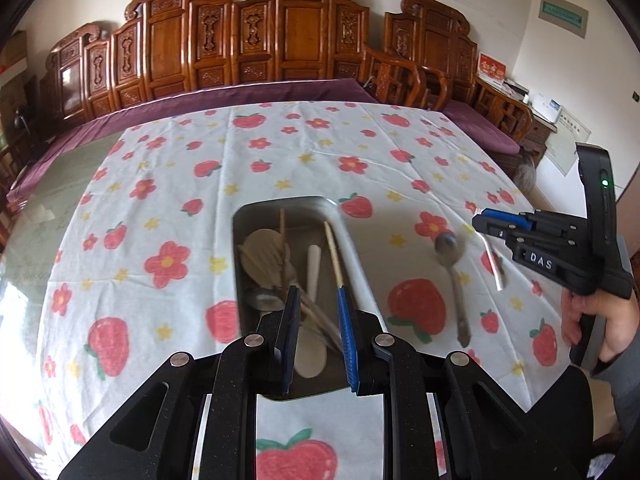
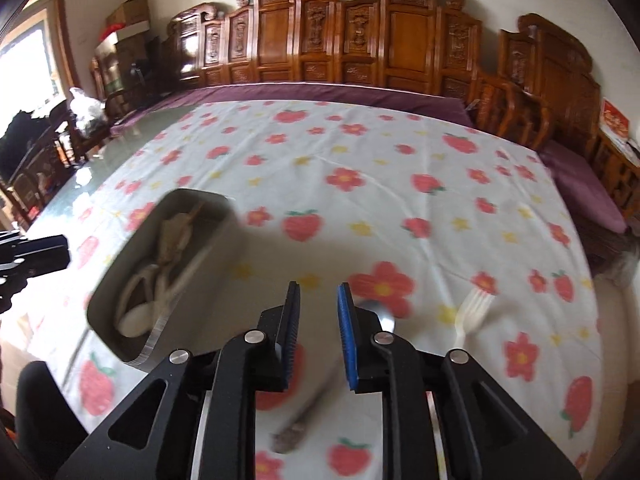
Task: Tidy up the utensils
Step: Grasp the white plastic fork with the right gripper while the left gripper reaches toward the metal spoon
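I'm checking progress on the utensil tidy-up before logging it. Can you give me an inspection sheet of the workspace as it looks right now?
Surface: table under a strawberry-and-flower tablecloth, bare glass at its left edge.
Job's things: metal tray holding wooden and pale utensils; metal spoon and white fork lie on the cloth to its right.
Clutter: nothing seen on the cloth.
Grippers: left gripper above the tray, jaws apart, empty; right gripper above the spoon, jaws apart, empty.
Cables: nothing seen.
Surroundings: carved wooden bench with purple cushion behind the table; cardboard boxes at far left.
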